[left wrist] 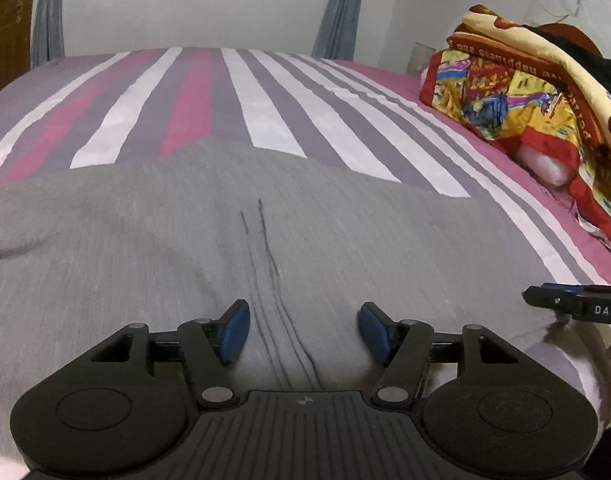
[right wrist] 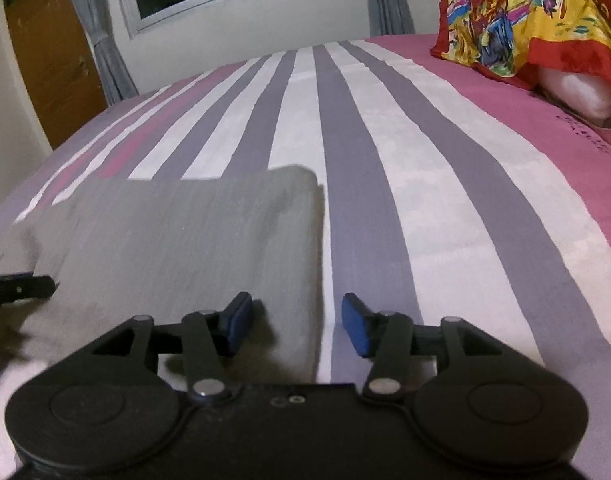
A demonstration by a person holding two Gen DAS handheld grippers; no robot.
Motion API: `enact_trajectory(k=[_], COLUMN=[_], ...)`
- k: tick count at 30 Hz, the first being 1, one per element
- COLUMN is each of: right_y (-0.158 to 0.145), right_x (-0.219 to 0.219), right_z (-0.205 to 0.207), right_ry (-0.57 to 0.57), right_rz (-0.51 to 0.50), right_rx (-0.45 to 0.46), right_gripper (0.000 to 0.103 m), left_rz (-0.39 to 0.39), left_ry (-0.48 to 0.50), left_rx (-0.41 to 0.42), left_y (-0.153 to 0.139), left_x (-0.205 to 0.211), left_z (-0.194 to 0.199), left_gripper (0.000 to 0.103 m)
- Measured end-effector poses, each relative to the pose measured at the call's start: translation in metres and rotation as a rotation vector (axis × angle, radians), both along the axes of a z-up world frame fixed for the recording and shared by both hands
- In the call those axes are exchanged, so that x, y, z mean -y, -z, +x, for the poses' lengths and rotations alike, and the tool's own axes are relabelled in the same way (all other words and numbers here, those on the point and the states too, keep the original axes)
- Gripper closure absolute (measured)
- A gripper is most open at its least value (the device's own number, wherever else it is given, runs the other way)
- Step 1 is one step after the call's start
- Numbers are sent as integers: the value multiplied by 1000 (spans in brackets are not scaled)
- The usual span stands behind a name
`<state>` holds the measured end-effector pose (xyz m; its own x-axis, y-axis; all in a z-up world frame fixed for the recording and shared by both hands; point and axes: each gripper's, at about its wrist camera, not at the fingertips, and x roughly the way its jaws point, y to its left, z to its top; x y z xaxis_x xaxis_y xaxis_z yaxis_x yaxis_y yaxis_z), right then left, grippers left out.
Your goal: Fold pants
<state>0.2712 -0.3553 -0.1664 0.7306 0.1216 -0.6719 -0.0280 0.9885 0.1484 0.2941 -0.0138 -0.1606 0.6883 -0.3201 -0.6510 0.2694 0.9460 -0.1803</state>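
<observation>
The grey pants [left wrist: 185,240] lie flat on the striped bed, with a dark seam line running down their middle. My left gripper [left wrist: 303,330] is open and empty, low over the pants with the seam between its blue pads. In the right wrist view the pants [right wrist: 193,232] show a folded right edge. My right gripper [right wrist: 295,324] is open and empty, straddling that edge: its left pad [right wrist: 237,322] is over the cloth, its right pad over the bedsheet. The right gripper's tip [left wrist: 573,300] shows at the right edge of the left wrist view.
The bed has a sheet [left wrist: 265,100] with pink, white and purple stripes. A colourful red and yellow blanket with pillows [left wrist: 521,108] is piled at the far right. A wall with a window and grey curtains [left wrist: 337,16] stands behind. A wooden door [right wrist: 49,60] is at the left.
</observation>
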Motion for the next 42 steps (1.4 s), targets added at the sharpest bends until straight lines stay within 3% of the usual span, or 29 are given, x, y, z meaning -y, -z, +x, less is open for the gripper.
enact_trajectory(k=[6, 8, 10, 11, 14, 17, 19, 22, 24, 27, 30, 33, 37, 42], right_y=[-6, -16, -21, -21, -7, -13, -14, -8, -13, -19, -20, -18, -16, -16], right_x=[0, 0, 1, 1, -4, -6, -6, -4, -1, 10, 27, 37, 33, 30], right_z=[-14, -24, -34, -35, -15, -19, -31, -21, -27, -44, -49, -49, -44, -46], right_ry=[10, 41, 32, 34, 30, 46, 38, 50, 75, 75, 105, 141, 138, 151], right_rz=[-2, -9, 11, 12, -24, -21, -3, 1, 20, 87, 180, 231, 212, 205], right_rx=[-24, 48, 107, 101, -54, -8, 48, -36, 16, 111, 127, 114, 95, 86], right_gripper=[48, 48, 48, 47, 39, 38, 36, 35, 37, 28, 28, 28, 28, 29], left_rz=[-31, -74, -58, -36, -40, -81, -49, -37, -87, -194, -217, -215, -435, -807], left_ry=[-12, -13, -16, -12, -10, -22, -25, -15, -56, -170, -328, -478, -544, -531], left_rx=[1, 42, 42, 20, 19, 29, 36, 34, 99, 183, 191, 123, 22, 63], left_y=[-2, -9, -7, 1, 8, -1, 2, 2, -11, -21, -14, 3, 43, 86], left_x=[-6, -10, -10, -9, -11, -18, -22, -32, -53, -110, -167, -216, -266, -313], left_z=[-21, -34, -38, -38, -38, -45, -48, -52, -65, -93, -108, -110, -96, -68], left_gripper=[41, 41, 41, 39, 37, 37, 36, 35, 35, 35, 35, 35, 33, 32])
